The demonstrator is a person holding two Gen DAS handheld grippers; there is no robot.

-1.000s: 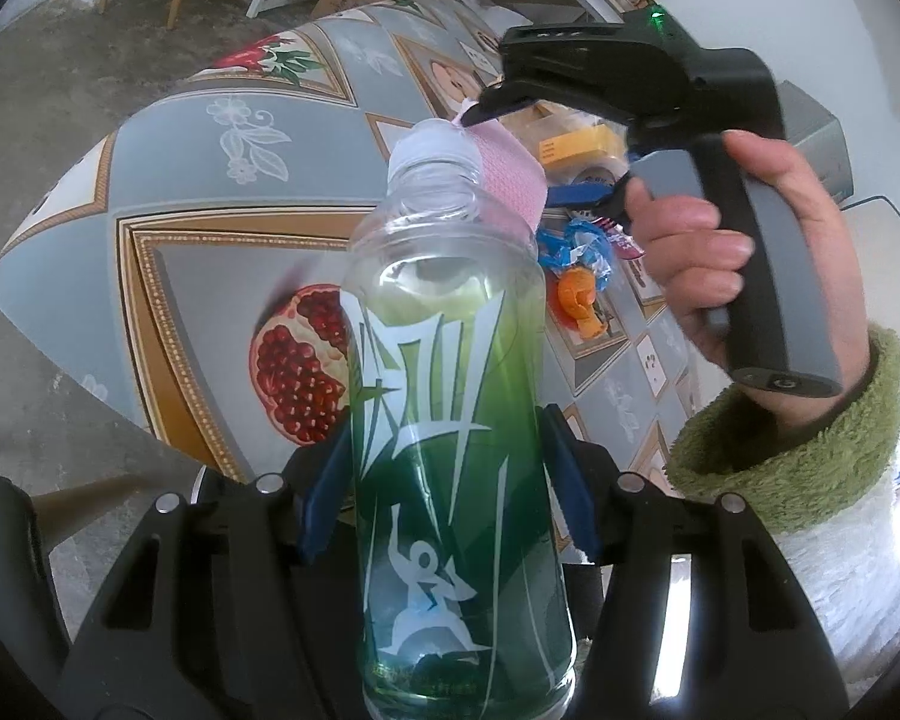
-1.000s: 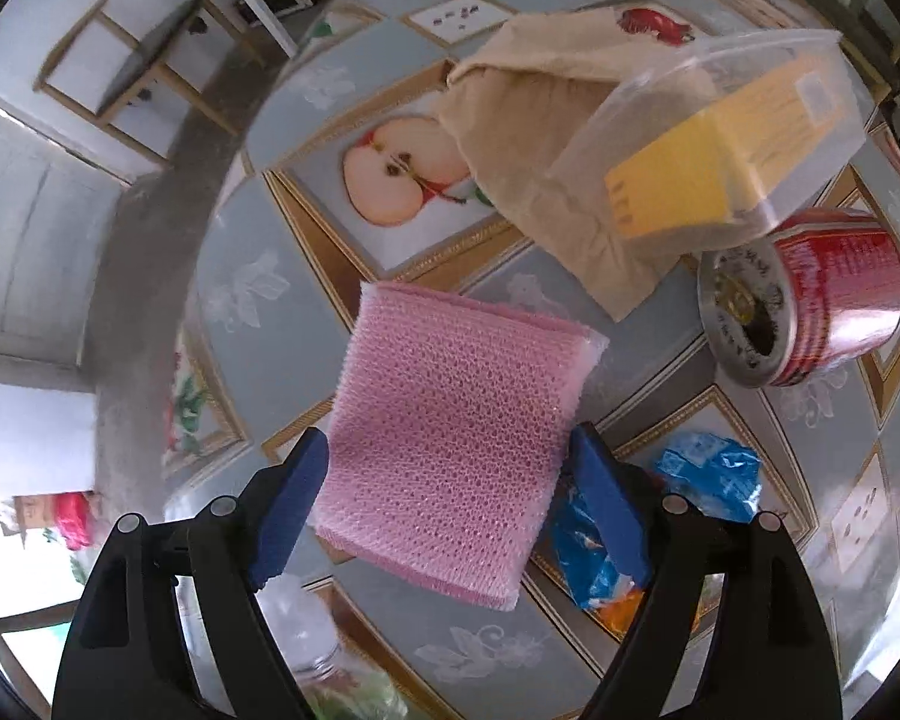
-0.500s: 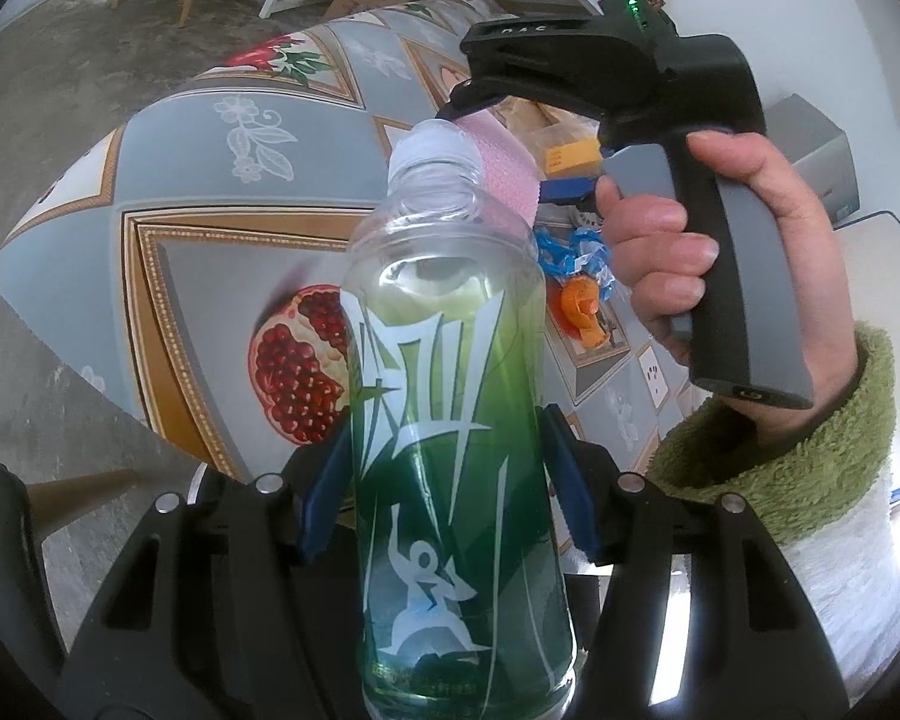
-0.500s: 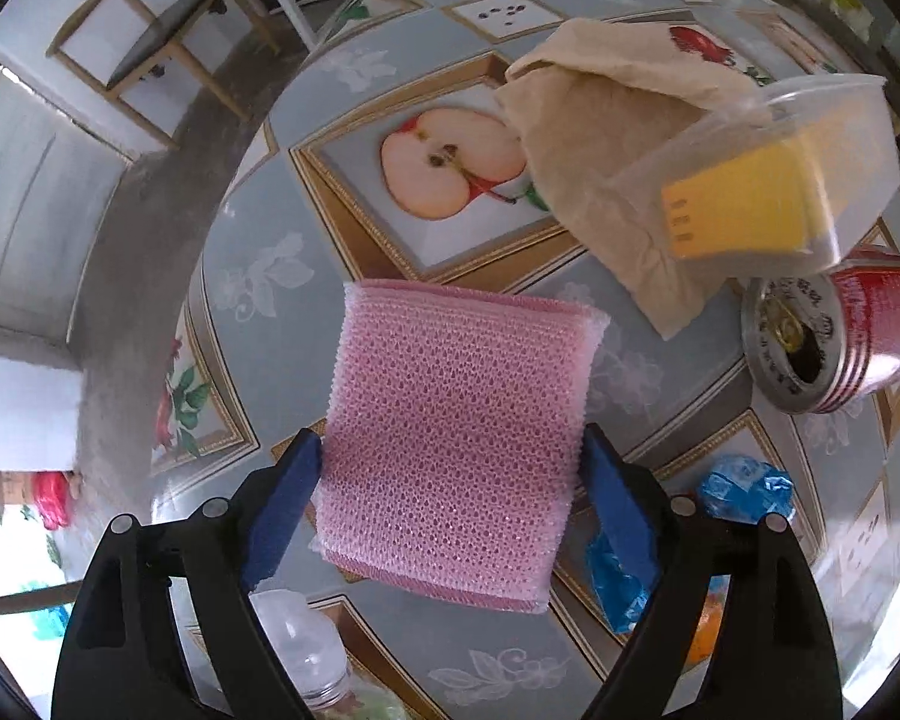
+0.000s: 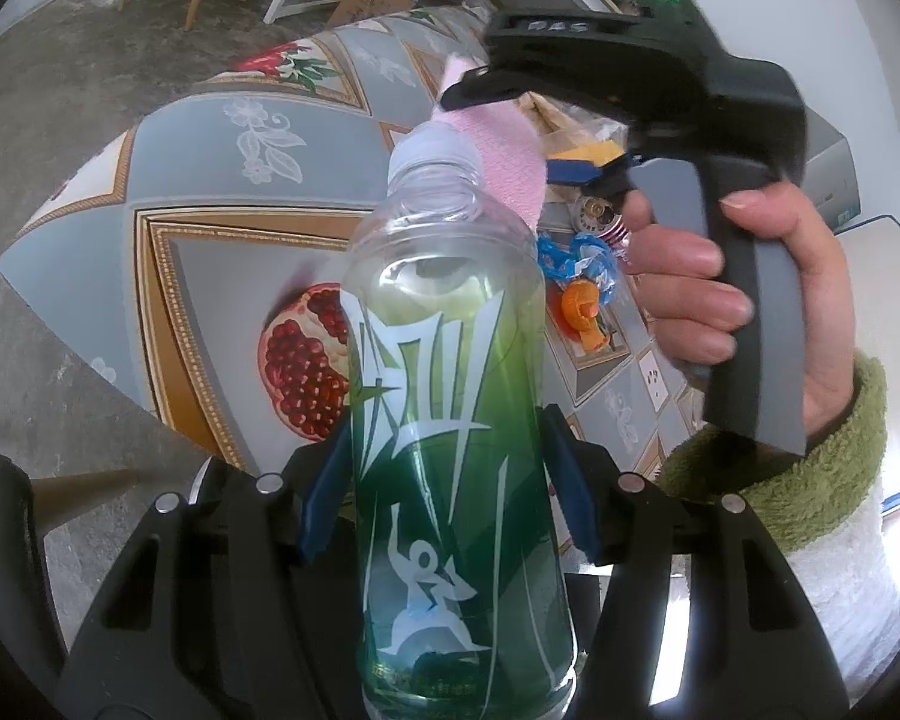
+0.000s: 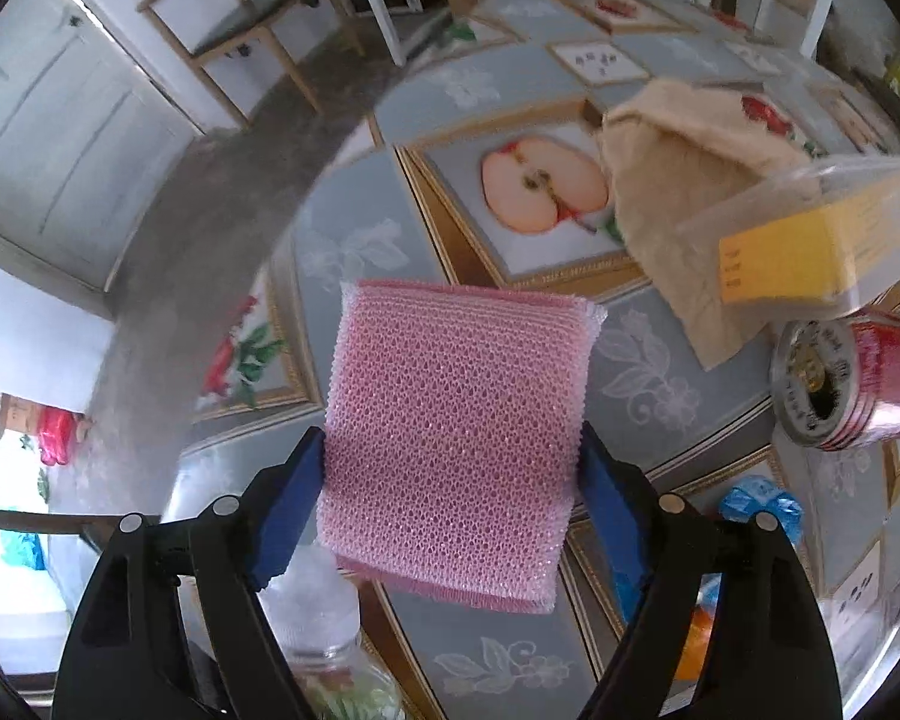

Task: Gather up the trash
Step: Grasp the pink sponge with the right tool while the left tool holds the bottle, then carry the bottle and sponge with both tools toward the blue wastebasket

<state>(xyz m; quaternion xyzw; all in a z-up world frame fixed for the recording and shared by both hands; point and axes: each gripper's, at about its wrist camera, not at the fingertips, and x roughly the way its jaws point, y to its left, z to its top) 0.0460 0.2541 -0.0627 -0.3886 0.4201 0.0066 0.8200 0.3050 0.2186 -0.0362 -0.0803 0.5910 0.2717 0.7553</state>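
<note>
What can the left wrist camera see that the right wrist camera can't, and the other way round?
Only the left wrist view shows the person's hand and green sleeve, plus the bottle's green label.

Only the right wrist view shows the beige cloth, the clear tub with a yellow block and the apple print.

Both show the pink scrub pad, the bottle's white cap, the red can, the blue wrapper and the fruit-printed tablecloth.

left gripper (image 5: 450, 516): fingers clamped, tilted downward | right gripper (image 6: 453, 498): fingers closing, load between, pointing steeply down
</note>
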